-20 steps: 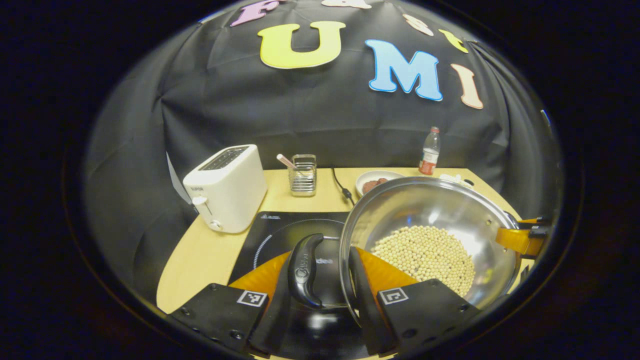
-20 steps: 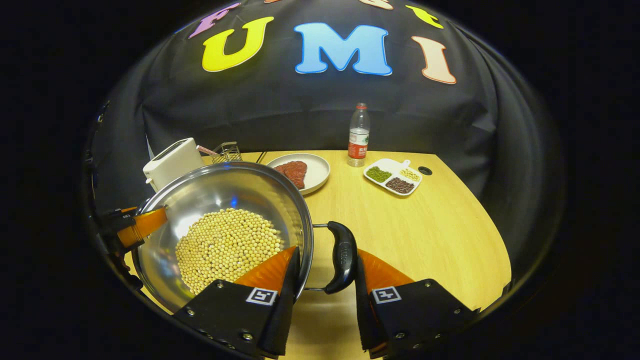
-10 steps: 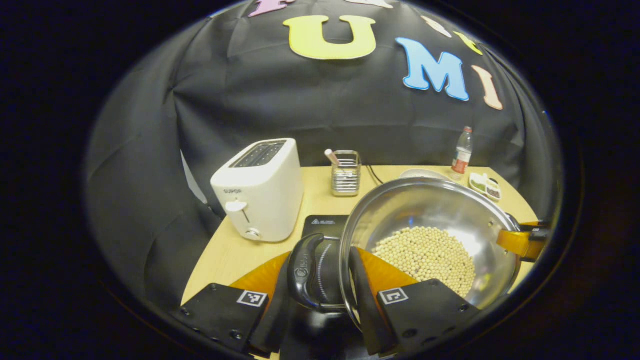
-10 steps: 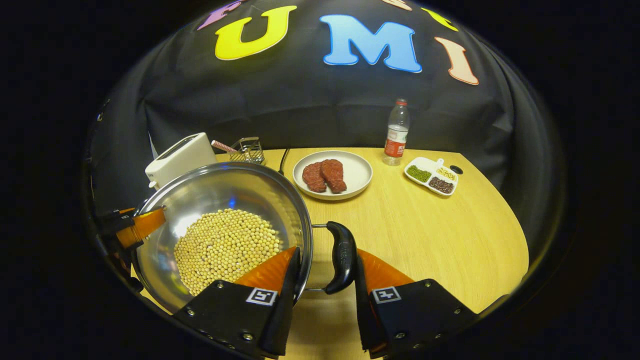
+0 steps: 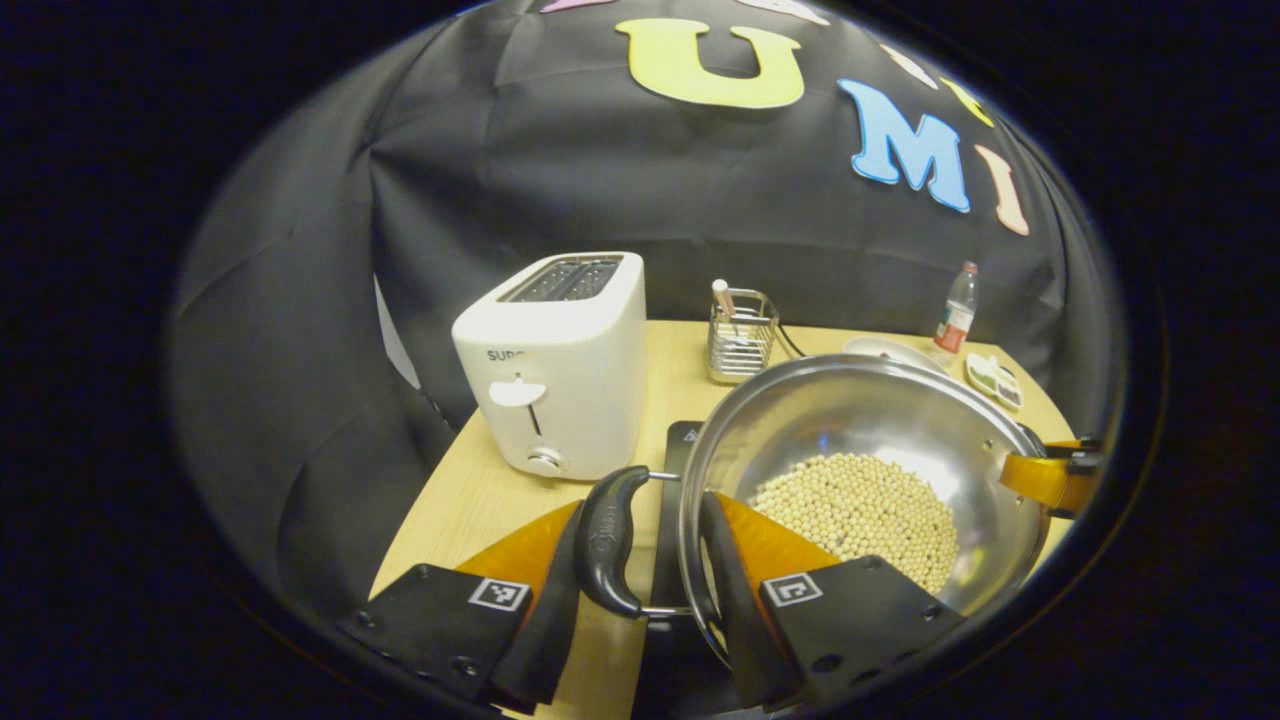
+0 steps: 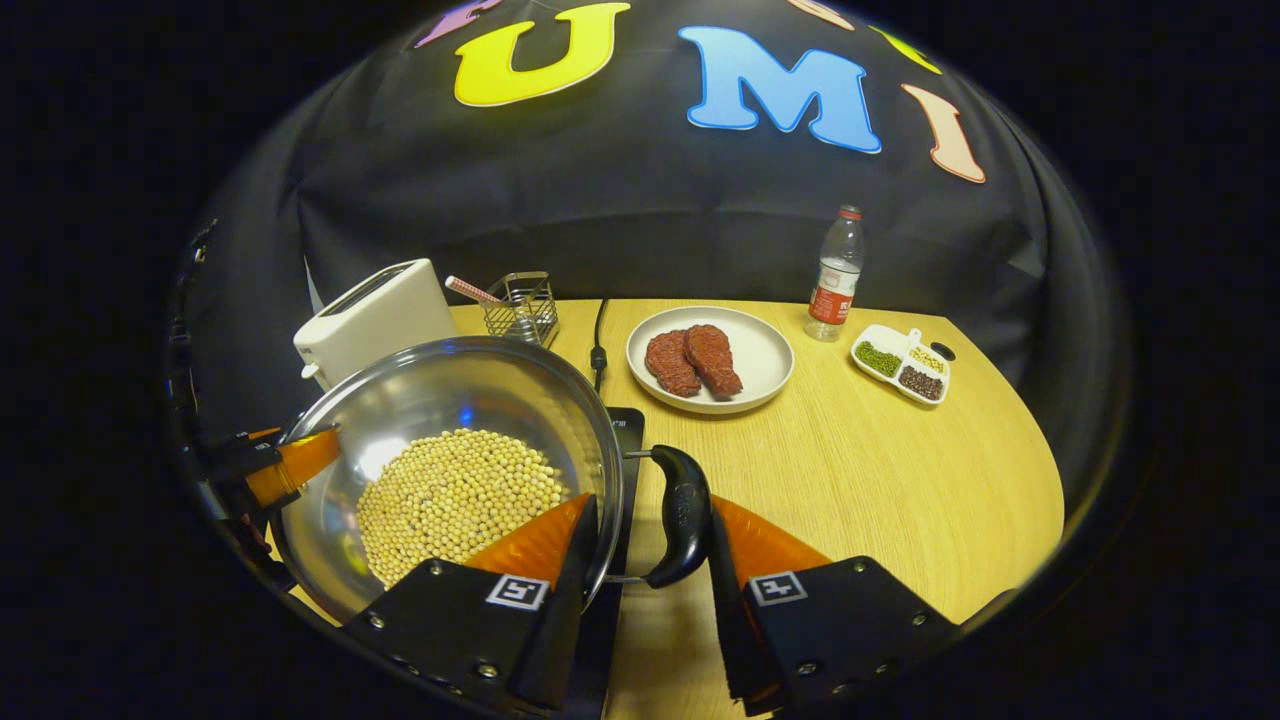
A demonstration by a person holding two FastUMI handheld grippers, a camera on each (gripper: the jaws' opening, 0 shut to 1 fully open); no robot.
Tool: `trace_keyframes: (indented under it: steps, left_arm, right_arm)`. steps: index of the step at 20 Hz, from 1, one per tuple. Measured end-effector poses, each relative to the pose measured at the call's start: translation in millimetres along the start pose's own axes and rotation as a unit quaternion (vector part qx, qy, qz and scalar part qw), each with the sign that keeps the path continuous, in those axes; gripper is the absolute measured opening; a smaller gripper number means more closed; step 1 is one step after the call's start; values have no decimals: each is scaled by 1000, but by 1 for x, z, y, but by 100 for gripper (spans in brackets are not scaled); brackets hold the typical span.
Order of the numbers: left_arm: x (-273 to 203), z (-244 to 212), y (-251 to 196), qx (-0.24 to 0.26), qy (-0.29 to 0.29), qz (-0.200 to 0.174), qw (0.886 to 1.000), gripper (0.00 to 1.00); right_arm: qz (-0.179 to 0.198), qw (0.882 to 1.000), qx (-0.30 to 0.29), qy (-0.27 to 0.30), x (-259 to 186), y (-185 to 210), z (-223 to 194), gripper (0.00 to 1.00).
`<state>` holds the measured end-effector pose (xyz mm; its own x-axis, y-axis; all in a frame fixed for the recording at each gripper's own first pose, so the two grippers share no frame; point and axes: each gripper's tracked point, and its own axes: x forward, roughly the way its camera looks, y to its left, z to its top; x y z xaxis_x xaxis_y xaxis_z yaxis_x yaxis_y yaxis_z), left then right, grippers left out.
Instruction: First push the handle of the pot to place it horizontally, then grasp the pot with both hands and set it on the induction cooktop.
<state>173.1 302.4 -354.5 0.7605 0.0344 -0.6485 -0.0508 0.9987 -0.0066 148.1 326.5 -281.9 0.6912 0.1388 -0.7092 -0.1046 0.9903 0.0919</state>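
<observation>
The pot (image 5: 860, 470) (holding pale beans) hung between both claws above the induction cooktop (image 6: 622, 440). The left claw (image 5: 640, 560) clamped its left handle (image 5: 605, 540); the right claw (image 6: 645, 545) clamped the opposite handle (image 6: 682, 515).

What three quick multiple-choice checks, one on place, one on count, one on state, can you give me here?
1. The white plastic toaster stands:
A. left of the steel pot of pale beans
B. right of it
C. inside it

2. Pieces of red meat on the round white plate:
A. one
B. two
C. four

3. The right hand-held gripper:
A. straddles the pot's rim and black side handle
B. grips the clear plastic bottle
C. rests on the table

Answers: 1 A, left gripper view; 2 B, two slabs side by side; 3 A, fingers either side.
</observation>
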Motion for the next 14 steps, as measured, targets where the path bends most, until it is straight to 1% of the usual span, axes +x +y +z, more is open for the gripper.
trace_keyframes:
  steps: [2, 3, 4, 5, 7, 8, 9, 11, 14]
  left_arm:
    - [-9, 21, 17, 7, -46, 39, 998, 89]
    - [-14, 32, 21, 2, -66, 53, 996, 98]
    - [-30, 43, 22, -4, -85, 69, 994, 100]
    - [-43, 55, 23, -7, -105, 81, 991, 100]
    - [-73, 81, 10, -1, -144, 84, 986, 100]
    - [-89, 92, -1, 4, -159, 81, 984, 97]
    - [-107, 104, -13, 6, -173, 76, 982, 100]
    - [-140, 125, -43, 5, -201, 67, 977, 99]
    - [-183, 148, -99, -18, -228, 45, 973, 100]
  right_arm:
    - [-8, 998, -28, -47, -11, -8, 20, 73]
    - [-12, 997, -36, -69, -21, -12, 27, 86]
    - [-10, 995, -39, -88, -30, -16, 34, 98]
    - [-9, 994, -38, -106, -40, -22, 43, 98]
    - [-14, 989, -32, -146, -67, -43, 62, 98]
    - [-19, 986, -30, -163, -80, -57, 70, 98]
    - [-23, 984, -27, -177, -92, -71, 78, 98]
    - [-35, 978, -27, -203, -119, -104, 91, 98]
    - [-47, 969, -27, -240, -160, -153, 101, 97]
